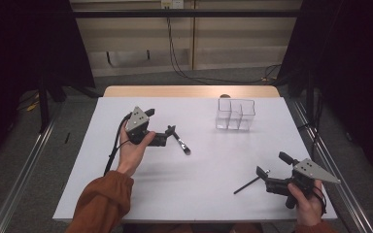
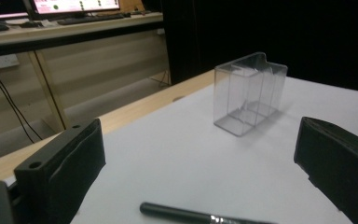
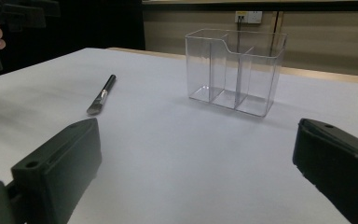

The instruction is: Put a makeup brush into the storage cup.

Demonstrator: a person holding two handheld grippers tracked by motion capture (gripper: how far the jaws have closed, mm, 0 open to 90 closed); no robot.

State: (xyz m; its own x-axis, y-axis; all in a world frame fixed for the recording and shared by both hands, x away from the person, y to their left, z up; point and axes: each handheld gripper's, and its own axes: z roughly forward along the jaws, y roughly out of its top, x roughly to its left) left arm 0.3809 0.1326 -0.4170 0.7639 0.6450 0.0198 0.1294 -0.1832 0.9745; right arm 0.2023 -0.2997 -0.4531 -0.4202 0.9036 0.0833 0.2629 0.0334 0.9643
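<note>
L gripper, jaws wide apart & holding nothing, sits right at the makeup brush, which lies flat on the white table w/ its long axis running toward the near edge, far closer than R gripper, also agape & empty, beside a thin black stick; clear organizer is beyond.

Clear glossy plastic organiser, matt white table, wood edge.

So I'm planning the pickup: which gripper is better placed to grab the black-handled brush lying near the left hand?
Left. The left gripper hangs open right beside the black-handled brush; the right gripper is across the table.
</note>
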